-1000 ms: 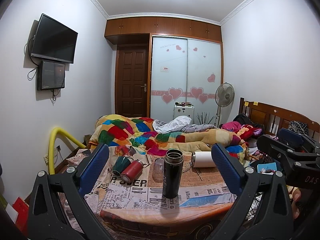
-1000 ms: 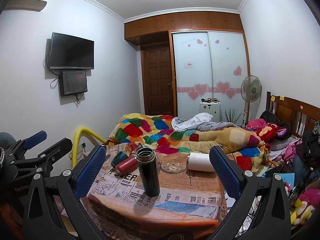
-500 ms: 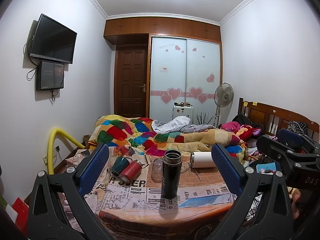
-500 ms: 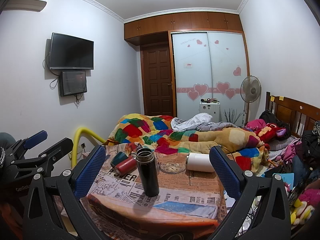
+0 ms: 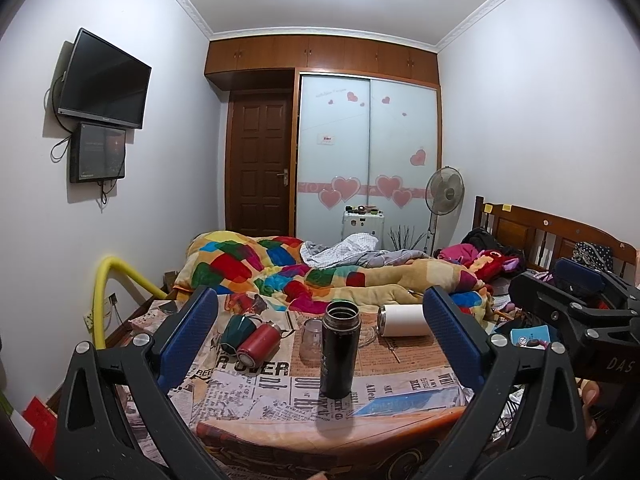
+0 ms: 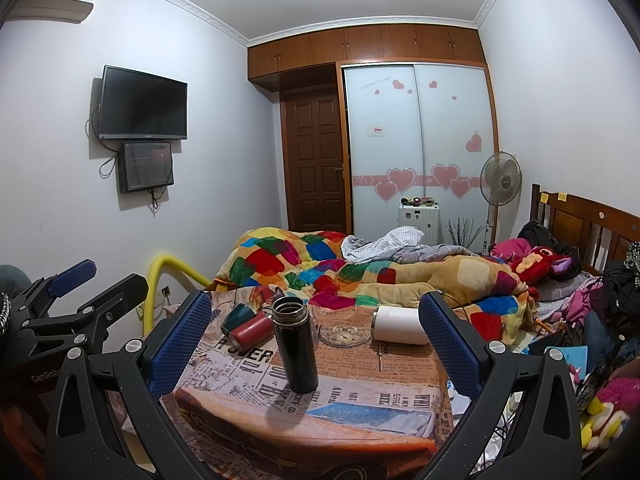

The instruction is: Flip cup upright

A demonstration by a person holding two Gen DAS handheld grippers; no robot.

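Note:
A small table covered in newspaper (image 5: 280,384) holds several cups. A black flask (image 5: 339,350) stands upright near the front, also in the right wrist view (image 6: 295,346). A red cup (image 5: 258,343) and a green cup (image 5: 236,330) lie on their sides at the left, and a white cup (image 5: 402,320) lies on its side at the right. A clear glass (image 5: 311,334) stands mouth down behind the flask. My left gripper (image 5: 318,336) is open and empty, short of the table. My right gripper (image 6: 316,344) is open and empty too.
A glass ashtray (image 6: 346,334) sits behind the flask. A bed with a colourful quilt (image 5: 320,268) lies beyond the table. A yellow pipe (image 5: 112,280) curves at the left. Clutter (image 6: 580,320) is piled at the right.
Both views have shifted only slightly; the table objects sit a touch lower and nearer. Nothing on the table has moved.

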